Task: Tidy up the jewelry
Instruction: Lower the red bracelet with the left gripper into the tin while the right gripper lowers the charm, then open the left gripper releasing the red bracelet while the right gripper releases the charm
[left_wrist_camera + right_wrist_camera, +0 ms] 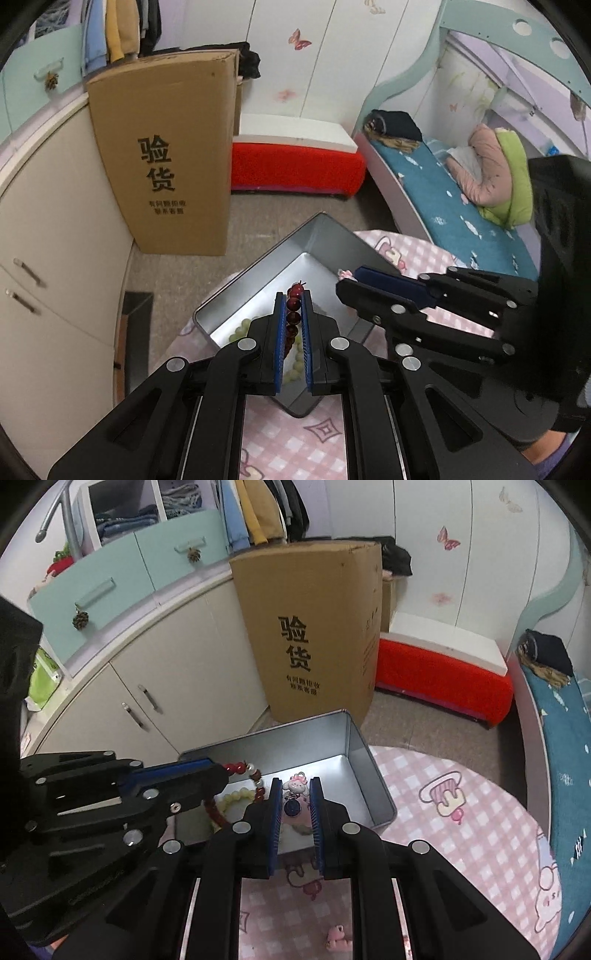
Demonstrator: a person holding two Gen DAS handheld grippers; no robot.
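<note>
While clamped, both tools over tin.

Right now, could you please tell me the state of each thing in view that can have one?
Left tool: shut on the red bead bracelet.
Red bead bracelet: pinched, hanging over the tin.
Right tool: closed around the pink charm keychain.
Pink charm keychain: held over the tin.
Metal tin: open, no lid on it.
Pale green bead bracelet: lying loose in the tin.
Pink charm: loose on the tablecloth.

A round table wears a pink checked cloth. On it sits an open metal tin. A small pink charm lies at the tin's 6 o'clock.
</note>
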